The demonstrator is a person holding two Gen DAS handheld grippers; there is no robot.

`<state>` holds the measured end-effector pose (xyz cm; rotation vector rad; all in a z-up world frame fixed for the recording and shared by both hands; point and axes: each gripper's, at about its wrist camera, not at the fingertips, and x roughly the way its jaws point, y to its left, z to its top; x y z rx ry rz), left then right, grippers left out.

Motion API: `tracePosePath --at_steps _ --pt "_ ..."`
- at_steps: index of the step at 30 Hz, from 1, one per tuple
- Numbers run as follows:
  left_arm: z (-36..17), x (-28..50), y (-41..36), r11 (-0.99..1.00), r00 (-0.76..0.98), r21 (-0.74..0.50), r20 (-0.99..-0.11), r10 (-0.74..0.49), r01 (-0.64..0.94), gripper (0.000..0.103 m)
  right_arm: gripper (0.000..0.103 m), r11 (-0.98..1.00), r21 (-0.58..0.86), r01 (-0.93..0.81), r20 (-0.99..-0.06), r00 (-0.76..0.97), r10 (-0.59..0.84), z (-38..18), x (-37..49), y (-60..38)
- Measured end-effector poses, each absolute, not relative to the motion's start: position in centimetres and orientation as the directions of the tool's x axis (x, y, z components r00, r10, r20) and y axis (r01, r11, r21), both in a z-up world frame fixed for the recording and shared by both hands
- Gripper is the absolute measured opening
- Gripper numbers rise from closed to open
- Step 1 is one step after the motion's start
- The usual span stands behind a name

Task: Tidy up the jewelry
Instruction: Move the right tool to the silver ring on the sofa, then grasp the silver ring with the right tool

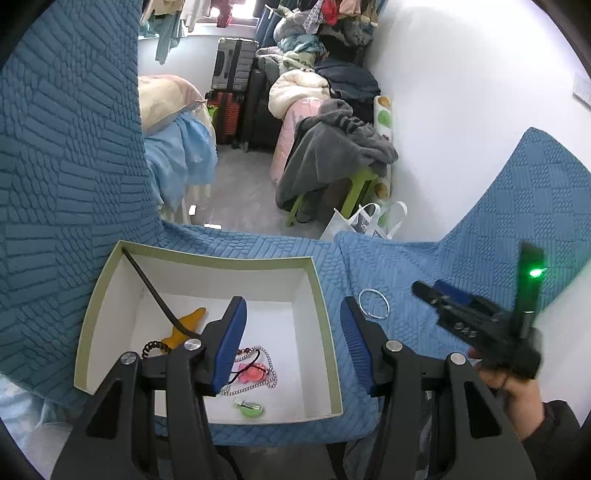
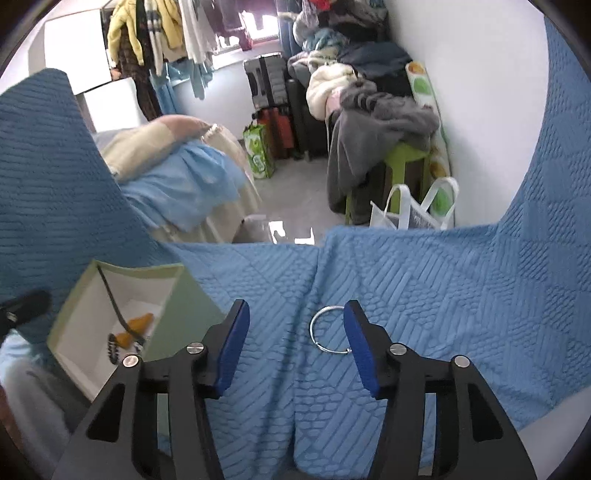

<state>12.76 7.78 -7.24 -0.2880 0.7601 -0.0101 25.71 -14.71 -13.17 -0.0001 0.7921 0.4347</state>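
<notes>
Both grippers half-open and empty — the right gripper may skid the thin bangle, lower centre, across the quilt — its pad overlaps the rim.

A cluttered bedroom in daylight: a white wall runs along the right, above a grey floor. Clothes hang by the window (bright, partly screened). Suitcases stand at the far end beside heaped bedding. A grey blanket drapes a green stool; a bed sits left.
</notes>
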Motion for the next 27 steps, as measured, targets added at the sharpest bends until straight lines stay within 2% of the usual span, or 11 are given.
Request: tracePosePath --at_steps 3,4,5,6,12,27 --pt "-8.0 13.0 8.2 0.963 0.723 -0.248 -0.684 -0.094 -0.11 0.054 0.059 0.916 0.172 -0.363 -0.722 0.586 0.368 -15.7 27.3 -14.9" --pt "-8.3 13.0 8.3 0.961 0.719 -0.25 -0.688 -0.094 -0.114 0.054 0.063 0.918 0.172 -0.358 -0.73 0.579 0.363 -16.5 27.8 -14.9" --pt "-8.7 13.1 8.5 0.959 0.713 -0.26 -0.694 -0.104 -0.114 0.054 0.071 0.924 0.164 -0.346 -0.74 0.576 0.347 -17.4 28.3 -14.9" --pt "-9.1 13.2 8.7 0.957 0.708 -0.266 -0.698 -0.108 -0.117 0.054 0.073 0.931 0.148 -0.332 -0.751 0.575 0.325 -18.2 28.9 -15.0" --pt "-10.0 13.9 9.2 0.949 0.691 -0.287 -0.713 -0.122 -0.129 0.054 0.073 0.948 0.089 -0.304 -0.805 0.54 0.248 -21.9 31.4 -15.1" --pt "-10.7 14.6 9.3 0.945 0.672 -0.296 -0.729 -0.13 -0.138 0.054 0.072 0.941 -0.021 -0.339 -0.823 0.54 0.176 -24.8 32.1 -13.2"
